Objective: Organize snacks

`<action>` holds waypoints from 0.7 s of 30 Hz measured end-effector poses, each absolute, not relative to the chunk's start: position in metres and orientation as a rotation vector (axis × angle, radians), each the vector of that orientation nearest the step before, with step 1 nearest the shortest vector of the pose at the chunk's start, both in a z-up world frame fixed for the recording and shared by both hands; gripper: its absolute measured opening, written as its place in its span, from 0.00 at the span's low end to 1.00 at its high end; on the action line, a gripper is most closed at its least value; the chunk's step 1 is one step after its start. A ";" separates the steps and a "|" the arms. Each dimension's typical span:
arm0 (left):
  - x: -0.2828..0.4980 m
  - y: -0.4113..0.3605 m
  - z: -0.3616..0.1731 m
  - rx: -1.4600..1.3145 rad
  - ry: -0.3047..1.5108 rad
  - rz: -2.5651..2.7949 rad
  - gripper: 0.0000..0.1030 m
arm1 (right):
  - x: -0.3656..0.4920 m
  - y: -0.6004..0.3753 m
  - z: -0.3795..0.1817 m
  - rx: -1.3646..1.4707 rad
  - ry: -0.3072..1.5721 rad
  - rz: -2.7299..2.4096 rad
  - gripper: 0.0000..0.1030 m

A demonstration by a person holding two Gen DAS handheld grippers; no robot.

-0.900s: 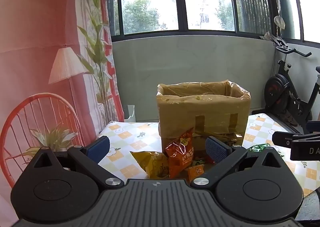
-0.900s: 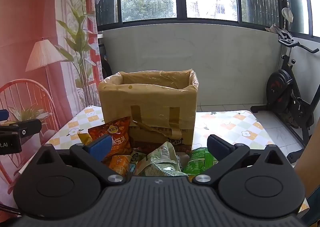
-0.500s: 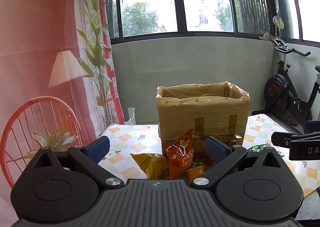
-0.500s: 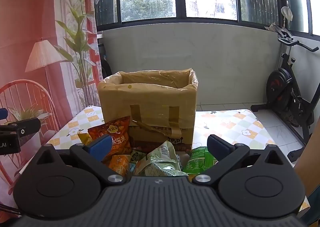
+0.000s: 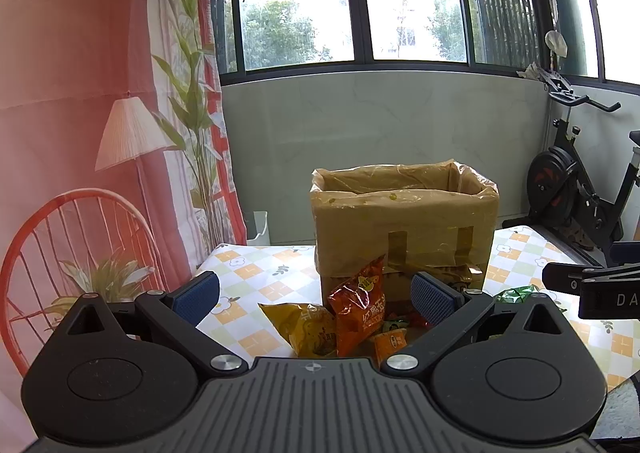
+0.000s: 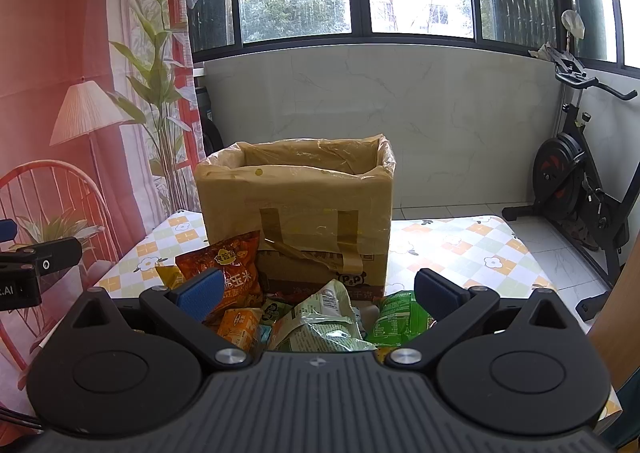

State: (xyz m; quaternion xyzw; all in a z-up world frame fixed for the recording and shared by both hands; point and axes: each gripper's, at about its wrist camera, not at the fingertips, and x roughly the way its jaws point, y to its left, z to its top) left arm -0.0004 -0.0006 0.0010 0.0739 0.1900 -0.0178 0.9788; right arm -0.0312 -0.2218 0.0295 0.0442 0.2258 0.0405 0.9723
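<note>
no real change from the earlier frames: both tools hover in the same place, snacks unmoved. left tool [image 5: 314,291] wide open, nothing between the pads; right tool [image 6: 318,291] likewise. one lined cardboard box [image 6: 296,209] stands mid-surface, top open. snack pile sits at its near side: orange bag [image 6: 230,271] leaning on the box, yellow bag [image 5: 304,327], pale green bag [image 6: 324,319], bright green bag [image 6: 400,317], small orange packs. checkered surface [image 6: 460,249] is bare right of the box, out to its edge.
</note>
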 end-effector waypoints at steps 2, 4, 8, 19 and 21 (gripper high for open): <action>-0.001 -0.001 0.001 0.150 0.383 -0.036 1.00 | -0.031 -0.222 0.029 0.089 0.456 0.082 1.00; -0.001 -0.001 0.001 0.149 0.383 -0.037 1.00 | -0.031 -0.222 0.030 0.091 0.456 0.082 1.00; 0.000 0.000 0.000 0.148 0.382 -0.037 1.00 | -0.031 -0.222 0.030 0.091 0.457 0.082 1.00; 0.000 -0.001 -0.001 0.147 0.384 -0.036 1.00 | -0.031 -0.223 0.029 0.093 0.457 0.082 1.00; 0.000 -0.001 -0.001 0.146 0.387 -0.036 1.00 | -0.031 -0.223 0.029 0.093 0.457 0.082 1.00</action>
